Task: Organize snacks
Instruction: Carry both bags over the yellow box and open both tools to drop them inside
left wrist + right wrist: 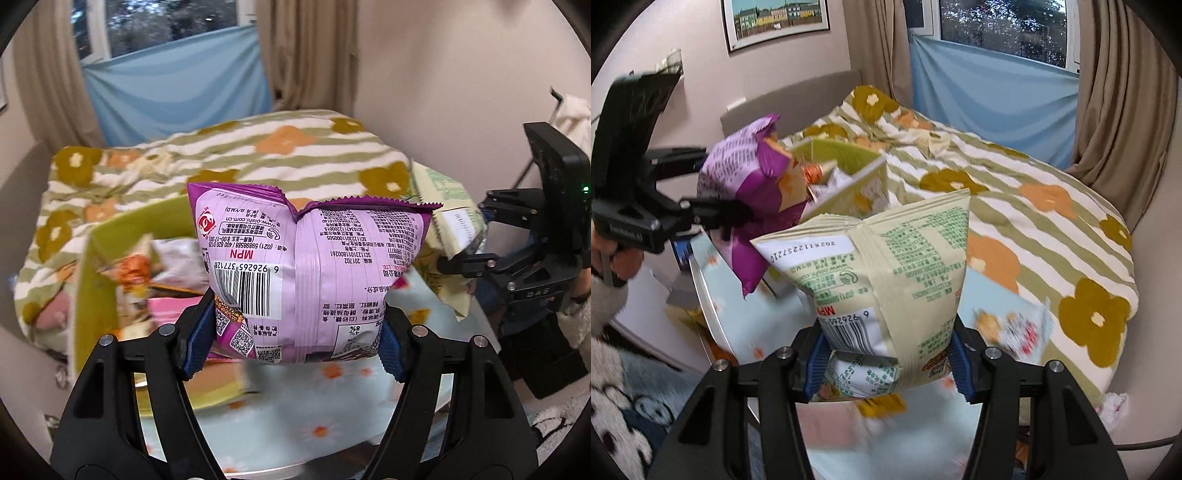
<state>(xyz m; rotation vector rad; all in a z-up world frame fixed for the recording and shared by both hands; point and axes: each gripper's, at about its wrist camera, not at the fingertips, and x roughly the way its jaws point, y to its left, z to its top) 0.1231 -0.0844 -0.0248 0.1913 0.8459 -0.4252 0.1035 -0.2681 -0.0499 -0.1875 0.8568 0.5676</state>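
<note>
Currently left gripper (295, 332) clamps the purple bag (303, 266) above the table edge (258, 458); green box (83, 280) at 9 o'clock. Right gripper (886, 363) clamps the cream bag (886, 280), purple bag at 10 o'clock.

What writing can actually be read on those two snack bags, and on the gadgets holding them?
Purple bag, upside down: "MPN"
Same bag, barcode: "6 926265 377128"
Same bag: "www.oishi.com.cn"
Same bag: "(021) 59898588 / 400 820 0128"
Cream bag, white strip: "20251225721"; a last digit is unclear
Cream bag barcode: only "6 926265" shows
Right gripper: "DAS"
Ingredient print and the left gripper's label: too small or blurred.
</note>
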